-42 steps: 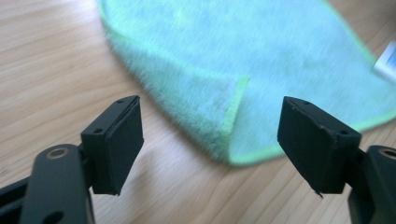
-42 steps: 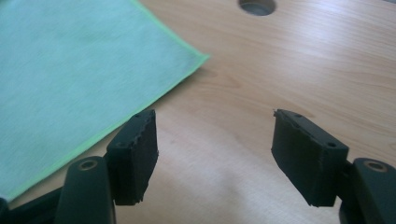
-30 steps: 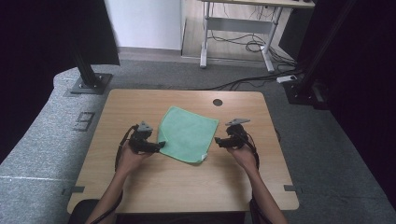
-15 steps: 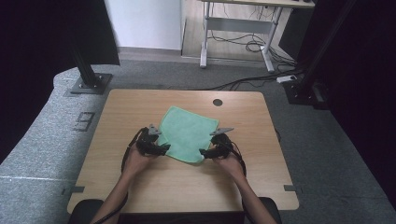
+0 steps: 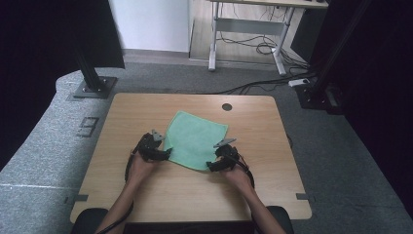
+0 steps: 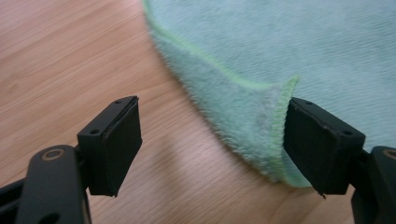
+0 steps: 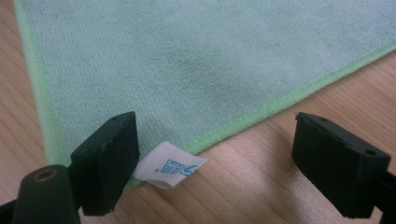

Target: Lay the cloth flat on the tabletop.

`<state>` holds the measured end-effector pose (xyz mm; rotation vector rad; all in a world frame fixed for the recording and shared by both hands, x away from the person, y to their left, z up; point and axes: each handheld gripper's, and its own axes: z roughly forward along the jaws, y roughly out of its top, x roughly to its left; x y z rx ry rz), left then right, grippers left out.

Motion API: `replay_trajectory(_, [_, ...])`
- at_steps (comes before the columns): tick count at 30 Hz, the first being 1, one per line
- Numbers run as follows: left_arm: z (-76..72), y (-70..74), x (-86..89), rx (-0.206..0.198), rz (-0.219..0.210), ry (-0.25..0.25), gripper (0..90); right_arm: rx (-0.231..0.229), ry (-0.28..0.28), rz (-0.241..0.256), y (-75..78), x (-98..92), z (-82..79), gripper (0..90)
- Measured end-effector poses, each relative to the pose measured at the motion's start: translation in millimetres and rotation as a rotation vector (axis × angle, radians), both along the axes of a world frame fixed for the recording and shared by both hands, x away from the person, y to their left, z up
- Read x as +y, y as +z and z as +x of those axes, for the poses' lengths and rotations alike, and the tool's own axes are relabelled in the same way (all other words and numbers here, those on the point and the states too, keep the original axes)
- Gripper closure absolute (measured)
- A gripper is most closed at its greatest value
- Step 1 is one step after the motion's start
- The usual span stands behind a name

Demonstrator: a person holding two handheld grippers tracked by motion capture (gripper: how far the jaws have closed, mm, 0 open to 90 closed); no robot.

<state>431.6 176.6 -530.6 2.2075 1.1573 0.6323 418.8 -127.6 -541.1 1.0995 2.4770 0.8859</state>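
Observation:
A light green cloth (image 5: 195, 139) lies flat in the middle of the wooden table (image 5: 146, 105). My left gripper (image 5: 163, 154) is open at the cloth's left near corner. In the left gripper view that corner (image 6: 261, 112) is slightly curled up between the wide-apart jaws of my left gripper (image 6: 212, 144). My right gripper (image 5: 210, 165) is open at the cloth's near right corner. Close up, my right gripper (image 7: 215, 163) straddles the hemmed cloth edge (image 7: 280, 100), with a small white label (image 7: 170, 168) at the corner beside the left jaw.
A round cable hole (image 5: 227, 107) sits at the table's far edge. Beyond the table are a grey carpet, black stand bases (image 5: 92, 87) and a desk frame with cables (image 5: 253, 46). Bare wood lies around the cloth on all sides.
Both grippers have moved inward and toward the person, from beside the cloth's side corners to its near corners. The cloth has not shifted.

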Motion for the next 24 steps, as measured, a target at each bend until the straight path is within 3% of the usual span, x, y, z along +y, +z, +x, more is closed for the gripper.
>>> replay_trajectory(8, [-4.2,-0.9,20.7,0.013,-0.007,0.071,20.9,0.008,-0.011,0.011,-0.9,-8.6,-0.7,14.7])
replay_trajectory(17, [-5.3,1.4,30.4,0.019,-0.045,0.089,20.0,0.015,-0.032,0.007,-0.5,-18.9,0.4,14.6])
replay_trajectory(24, [-5.5,-5.0,24.9,0.045,-0.023,0.066,19.7,0.014,-0.058,0.005,-0.4,-29.7,1.9,14.4])
